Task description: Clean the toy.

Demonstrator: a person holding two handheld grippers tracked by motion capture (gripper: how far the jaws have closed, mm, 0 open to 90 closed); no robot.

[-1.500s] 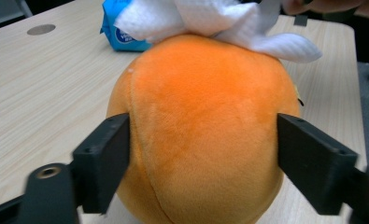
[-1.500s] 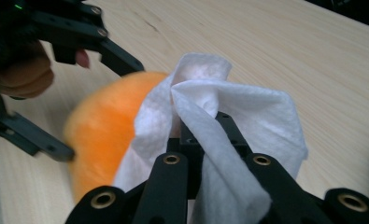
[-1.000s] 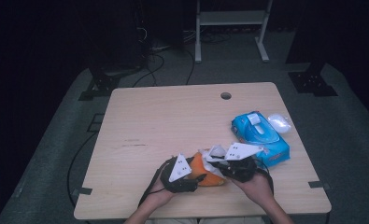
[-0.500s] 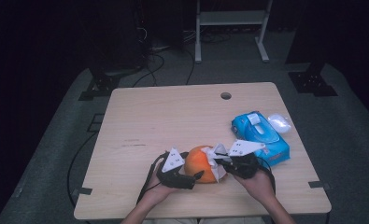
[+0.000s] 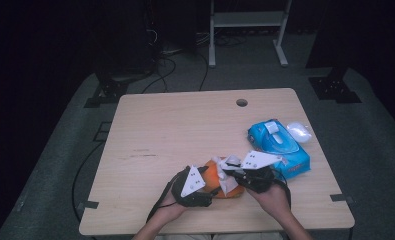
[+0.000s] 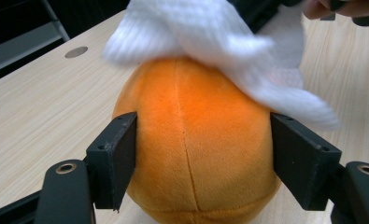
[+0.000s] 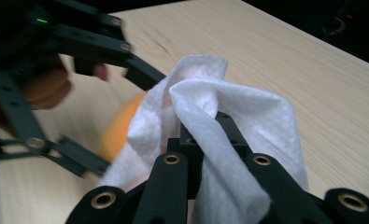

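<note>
near edge of the table (image 5: 150, 130), centre-right: orange plush ball (image 5: 216, 176) sits between my two grippers, resting on the wood.

left gripper (image 6: 203, 149): from its own view i see the plush ball (image 6: 196, 154) between both black pads (image 6: 119, 154). left pad sits against the plush, right pad at its flank w/ maybe a sliver of gap, so i can't call it a firm squeeze. jaws have just been closing in on the ball after opening wider; ball stays between them. from the high view the left gripper (image 5: 192, 186) is on the ball's left side, hand behind it at the table edge.

right gripper (image 7: 205, 135): jaws closed tight on a white wipe (image 7: 229, 140), cloth bunched up and folded over the jaw tips, hanging down both sides. in the left gripper view the wipe (image 6: 219, 46) drapes over top and right shoulder of the ball, touching it. high view: right gripper (image 5: 252, 172) comes in from the ball's right, wipe (image 5: 228, 175) lies on the ball.

right of the grippers: blue wipes pack (image 5: 277, 147), flat on the table, just beside the right gripper. small white object (image 5: 299, 131) past the pack's far corner, near the right edge, too small to id.

table hole (image 5: 242, 102) at far side, well apart from everything.
</note>
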